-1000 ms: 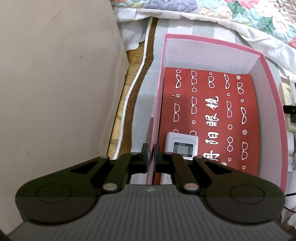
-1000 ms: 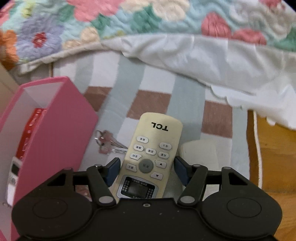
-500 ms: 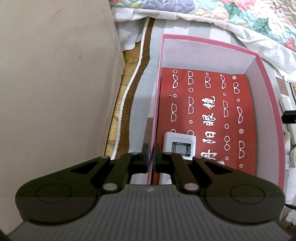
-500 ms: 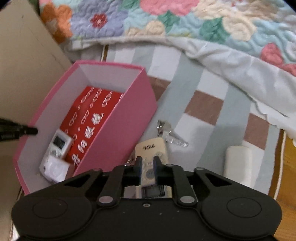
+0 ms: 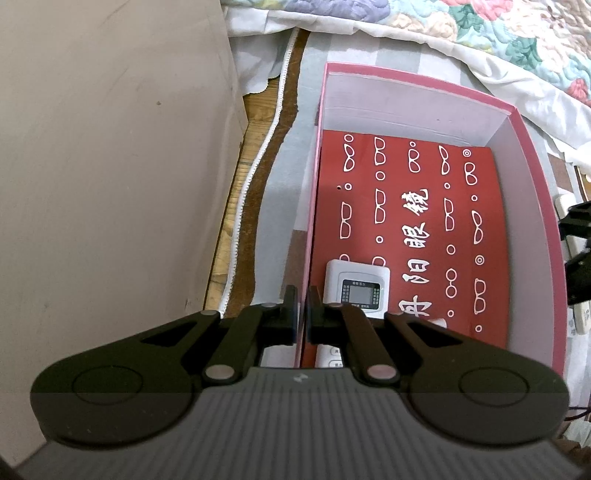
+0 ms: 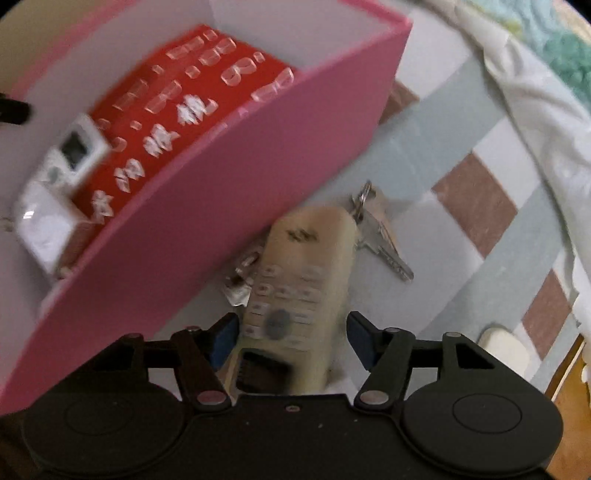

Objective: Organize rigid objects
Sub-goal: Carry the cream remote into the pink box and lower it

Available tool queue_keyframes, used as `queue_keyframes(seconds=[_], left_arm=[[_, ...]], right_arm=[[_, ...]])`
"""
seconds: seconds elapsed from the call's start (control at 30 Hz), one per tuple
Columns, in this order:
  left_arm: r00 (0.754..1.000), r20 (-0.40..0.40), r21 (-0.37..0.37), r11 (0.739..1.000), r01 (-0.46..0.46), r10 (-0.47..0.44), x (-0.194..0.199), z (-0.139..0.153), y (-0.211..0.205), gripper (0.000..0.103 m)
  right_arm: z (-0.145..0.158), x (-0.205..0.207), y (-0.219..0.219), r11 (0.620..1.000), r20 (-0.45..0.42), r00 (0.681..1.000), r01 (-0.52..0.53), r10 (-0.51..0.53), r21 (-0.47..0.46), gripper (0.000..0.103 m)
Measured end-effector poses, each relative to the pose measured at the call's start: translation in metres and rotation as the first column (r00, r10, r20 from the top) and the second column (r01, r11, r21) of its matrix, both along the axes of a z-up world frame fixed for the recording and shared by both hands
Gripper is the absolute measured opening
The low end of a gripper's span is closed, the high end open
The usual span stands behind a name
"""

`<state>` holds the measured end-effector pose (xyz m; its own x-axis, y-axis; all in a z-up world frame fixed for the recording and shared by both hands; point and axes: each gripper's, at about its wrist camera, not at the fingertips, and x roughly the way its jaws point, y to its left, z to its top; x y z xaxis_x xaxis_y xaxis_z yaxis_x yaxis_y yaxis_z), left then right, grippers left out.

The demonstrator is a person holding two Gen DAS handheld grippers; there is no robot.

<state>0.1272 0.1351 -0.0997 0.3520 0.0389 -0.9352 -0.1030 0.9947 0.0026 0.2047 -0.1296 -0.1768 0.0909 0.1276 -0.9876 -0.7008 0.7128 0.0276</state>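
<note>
My left gripper (image 5: 302,306) is shut on the left wall of the pink box (image 5: 417,79). Inside the box lie a red case printed with white glasses (image 5: 406,206) and a small white remote with a screen (image 5: 356,291). In the right wrist view, blurred by motion, my right gripper (image 6: 291,332) points down, its jaws opening. A cream remote (image 6: 306,266) lies between its fingers with a thin gap at each pad. This remote rests on the checked cloth beside the pink box (image 6: 221,206) and overlaps a bunch of keys (image 6: 384,240).
A beige panel (image 5: 110,166) stands close on the box's left. A flowered quilt (image 5: 480,22) lies beyond it. A crumpled foil scrap (image 6: 240,284) sits by the cream remote, and a pale rounded object (image 6: 504,350) lies on the cloth (image 6: 472,206) to the right.
The right gripper swung toward the pink box and rolled. Its fingers, together half a second ago, now stand apart around the cream remote. The left gripper kept still on the box wall.
</note>
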Motion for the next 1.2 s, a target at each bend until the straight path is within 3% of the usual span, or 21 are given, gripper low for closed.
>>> queue_keyframes(seconds=[0.03, 0.07, 0.13, 0.33, 0.5, 0.63, 0.73, 0.87, 1.03, 1.2], left_arm=[[1.000, -0.001, -0.001, 1.000, 0.000, 0.000, 0.000, 0.000, 0.000, 0.004], [1.000, -0.002, -0.004, 1.000, -0.001, 0.001, 0.000, 0.000, 0.000, 0.004], [1.000, -0.008, -0.015, 1.000, -0.009, 0.009, 0.001, 0.000, 0.001, 0.004], [1.000, -0.012, -0.021, 0.999, -0.029, 0.029, 0.007, 0.000, -0.001, 0.004], [1.000, -0.010, -0.004, 1.000, -0.024, 0.024, 0.007, 0.001, -0.003, 0.004], [1.000, 0.008, -0.020, 0.999, -0.025, 0.025, 0.007, 0.001, 0.000, 0.004], [1.000, 0.022, -0.017, 1.000, -0.015, 0.015, 0.007, 0.001, 0.000, 0.004], [0.999, 0.041, -0.016, 1.000, -0.001, 0.001, 0.008, 0.003, 0.000, 0.003], [0.998, 0.059, -0.032, 0.999, 0.005, -0.003, 0.006, 0.002, 0.003, 0.003], [0.998, 0.062, -0.028, 0.999, 0.021, -0.019, 0.006, 0.002, 0.002, 0.002]], right_arm=[[0.000, 0.000, -0.001, 1.000, 0.016, 1.000, 0.007, -0.007, 0.013, 0.062], [0.004, -0.001, -0.002, 0.999, 0.026, 1.000, 0.005, -0.006, 0.040, 0.042], [0.012, -0.001, -0.008, 0.994, 0.007, 0.999, 0.038, -0.039, 0.102, 0.022], [0.036, -0.006, -0.048, 0.950, -0.020, 0.980, 0.196, -0.198, 0.241, 0.020], [0.082, -0.017, -0.077, 0.905, -0.022, 0.964, 0.255, -0.264, 0.340, 0.020], [0.142, -0.033, -0.071, 0.884, 0.055, 0.972, 0.182, -0.227, 0.430, 0.020], [0.173, -0.035, -0.035, 0.894, 0.094, 0.990, 0.057, -0.109, 0.444, 0.020], [0.161, -0.022, 0.035, 0.918, 0.059, 0.998, -0.053, 0.033, 0.392, 0.020], [0.100, 0.014, 0.108, 0.960, -0.057, 0.985, -0.142, 0.160, 0.240, 0.020], [0.057, 0.034, 0.143, 0.944, -0.131, 0.949, -0.256, 0.286, 0.207, 0.020]])
